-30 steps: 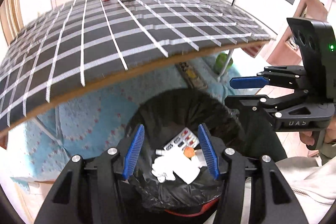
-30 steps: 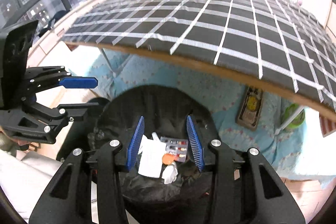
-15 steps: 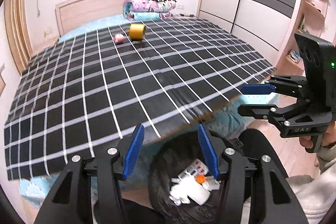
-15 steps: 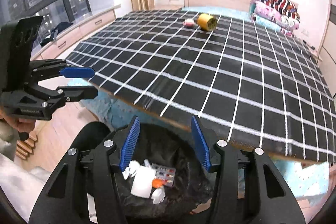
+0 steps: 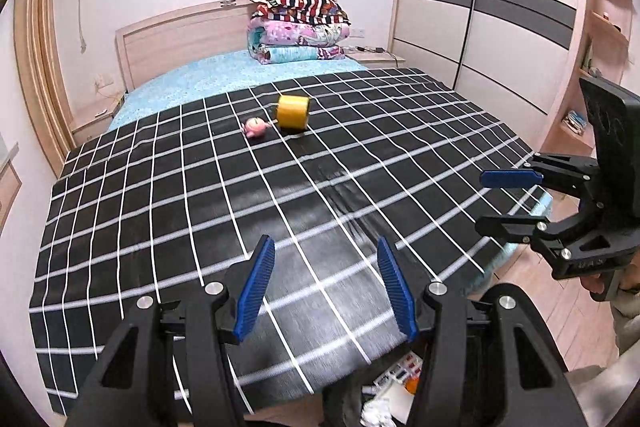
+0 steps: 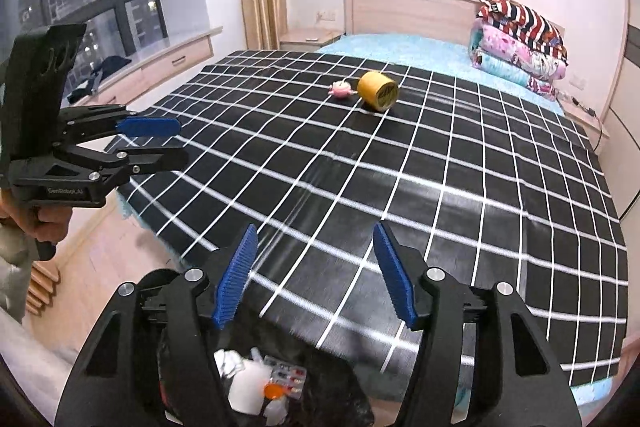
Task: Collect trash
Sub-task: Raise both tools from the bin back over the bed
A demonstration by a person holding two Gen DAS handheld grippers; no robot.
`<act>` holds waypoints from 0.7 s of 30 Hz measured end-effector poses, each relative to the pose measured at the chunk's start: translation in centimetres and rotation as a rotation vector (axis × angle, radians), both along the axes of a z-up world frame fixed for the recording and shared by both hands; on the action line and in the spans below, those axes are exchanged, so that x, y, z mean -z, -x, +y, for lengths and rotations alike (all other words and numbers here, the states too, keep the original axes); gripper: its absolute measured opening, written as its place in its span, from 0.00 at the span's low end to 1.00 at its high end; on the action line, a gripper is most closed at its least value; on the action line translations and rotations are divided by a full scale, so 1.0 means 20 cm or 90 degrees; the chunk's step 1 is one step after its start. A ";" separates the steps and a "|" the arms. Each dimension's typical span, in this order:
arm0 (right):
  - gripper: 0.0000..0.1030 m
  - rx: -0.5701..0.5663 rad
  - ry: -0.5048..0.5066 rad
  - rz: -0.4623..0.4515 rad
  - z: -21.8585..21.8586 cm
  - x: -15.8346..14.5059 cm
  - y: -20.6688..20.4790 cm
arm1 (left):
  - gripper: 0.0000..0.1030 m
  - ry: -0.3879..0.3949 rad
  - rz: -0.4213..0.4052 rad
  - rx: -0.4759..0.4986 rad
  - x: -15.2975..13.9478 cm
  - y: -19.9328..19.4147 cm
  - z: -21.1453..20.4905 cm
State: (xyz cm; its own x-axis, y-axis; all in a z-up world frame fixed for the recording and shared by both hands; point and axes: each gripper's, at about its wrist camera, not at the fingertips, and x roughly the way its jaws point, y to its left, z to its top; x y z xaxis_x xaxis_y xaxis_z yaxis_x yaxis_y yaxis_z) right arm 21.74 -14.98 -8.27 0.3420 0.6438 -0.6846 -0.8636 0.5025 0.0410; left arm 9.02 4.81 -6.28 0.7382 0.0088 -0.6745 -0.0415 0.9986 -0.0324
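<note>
- Nearest, at the bottom edge, the black-bagged trash bin point(image 6: 320, 387) sits at the foot of the bed, with white crumpled paper point(image 6: 230, 363), a blister pack of pills point(image 6: 288, 379) and a small orange cap point(image 6: 274, 391) inside.
- Left gripper point(image 5: 326, 287) hangs over the bed's near edge, jaws wide, nothing between them.
- Right gripper point(image 6: 316, 277) hovers alongside, jaws wide and empty too.
- Beyond, the black sheet with white grid lines point(image 5: 280, 195) covers the bed.
- Far up it, a yellow tape roll point(image 6: 378, 91) lies just beside a small pink toy point(image 6: 341, 90).
- Farthest, folded colourful quilts point(image 5: 298, 27) are stacked by the wooden headboard point(image 5: 180, 39).
</note>
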 end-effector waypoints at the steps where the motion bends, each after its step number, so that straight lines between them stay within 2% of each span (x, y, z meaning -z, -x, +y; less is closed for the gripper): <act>1: 0.59 0.000 0.000 -0.002 0.01 0.00 -0.02 | 0.50 -0.001 -0.002 0.000 0.00 -0.02 0.01; 8: 0.63 0.001 -0.004 -0.011 0.11 -0.02 -0.15 | 0.50 -0.002 -0.012 -0.017 -0.04 -0.20 0.14; 21: 0.63 0.000 -0.007 -0.021 0.32 -0.07 -0.42 | 0.50 -0.026 -0.001 -0.022 -0.01 -0.58 0.36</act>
